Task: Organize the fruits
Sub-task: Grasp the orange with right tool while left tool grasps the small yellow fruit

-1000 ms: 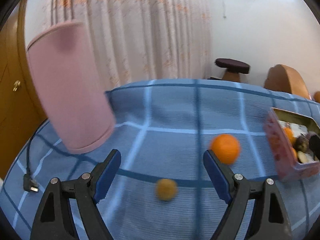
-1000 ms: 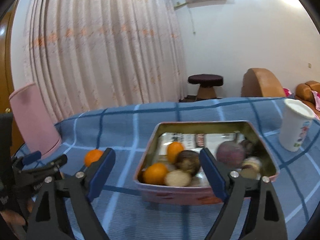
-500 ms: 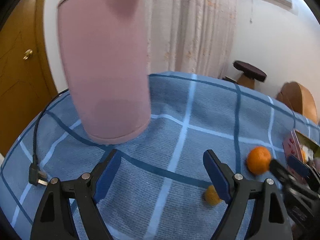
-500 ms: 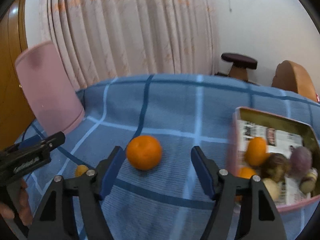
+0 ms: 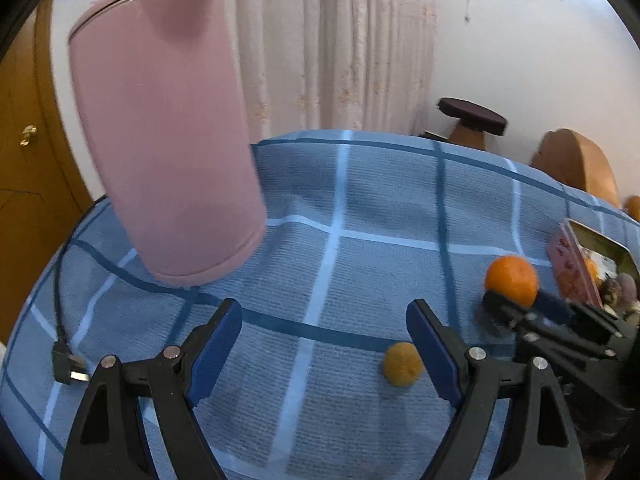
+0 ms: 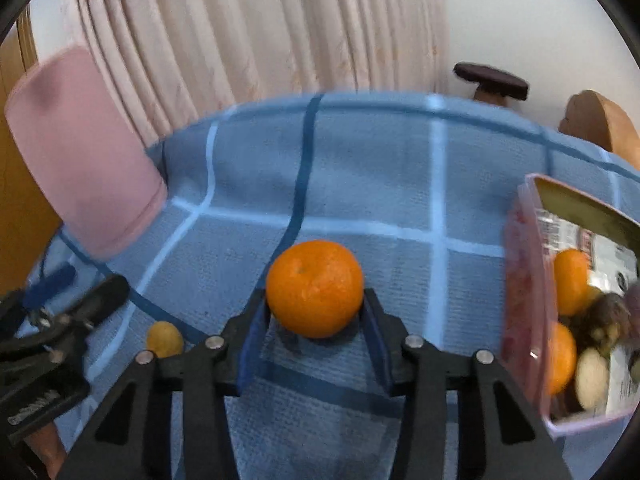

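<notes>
**Closing on the orange**

Left wrist view: my left gripper (image 5: 324,340) stands wide apart over the blue cloth (image 5: 360,208), a small orange fruit (image 5: 401,364) lower right.

Right wrist view: my right gripper (image 6: 314,320) is closing, pads touching the orange (image 6: 315,289) at frame centre; tin (image 6: 524,280) at right

This is a lived-in room of a home. A long, pleated, pale curtain (image 6: 280,28) with a faint floral print hangs behind the table, beside a plain white wall (image 5: 500,40). A wooden door with a brass knob (image 5: 28,134) stands past the table's left edge. A dark round stool (image 6: 490,78) and a rounded wooden chair back (image 5: 576,168) sit beyond the far edge. The table wears a blue checked cloth (image 5: 380,200), with a pink kettle (image 5: 168,128) at its left corner.
</notes>
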